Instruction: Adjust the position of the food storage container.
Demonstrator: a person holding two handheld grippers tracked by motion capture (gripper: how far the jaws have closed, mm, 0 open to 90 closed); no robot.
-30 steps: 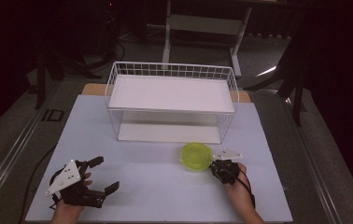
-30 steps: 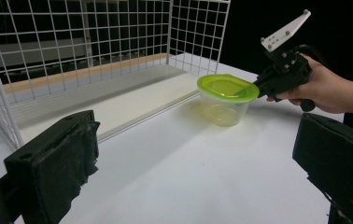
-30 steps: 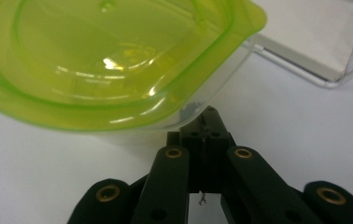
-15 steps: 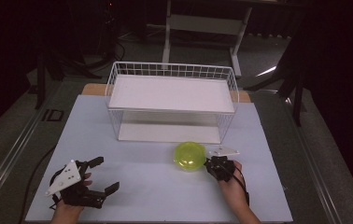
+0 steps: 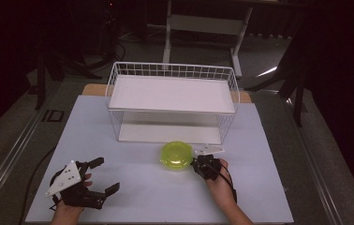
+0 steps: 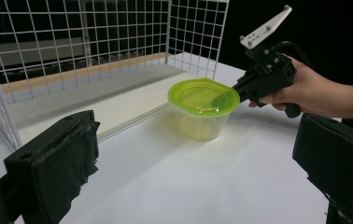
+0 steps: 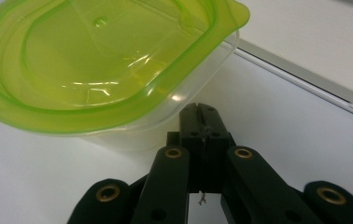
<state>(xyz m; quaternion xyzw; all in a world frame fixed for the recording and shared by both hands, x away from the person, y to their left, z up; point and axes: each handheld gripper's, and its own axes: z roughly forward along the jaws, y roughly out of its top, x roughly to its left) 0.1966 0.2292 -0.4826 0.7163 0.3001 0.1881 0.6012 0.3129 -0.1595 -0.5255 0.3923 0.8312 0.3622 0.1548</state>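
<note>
1. One white wire rack (image 5: 173, 101) is seen standing at the far middle of the table (image 5: 269, 187), its lower shelf open toward the person; a snag on its front wires is the likeliest mishap if anything is slid that way off line.
2. One clear container with a green lid (image 5: 177, 155) is seen on the table just in front of the rack. It looks light, so it could be tipped or skated aside by a nudge from low on its wall.
3. The right gripper (image 7: 201, 122) is held with its jaws pressed together, nothing between them, tips against the container's wall under the lid rim; the lid could be popped if they ride up.
4. The left gripper (image 5: 101, 177) is rested well apart at the near left, jaws spread wide and empty.
</note>
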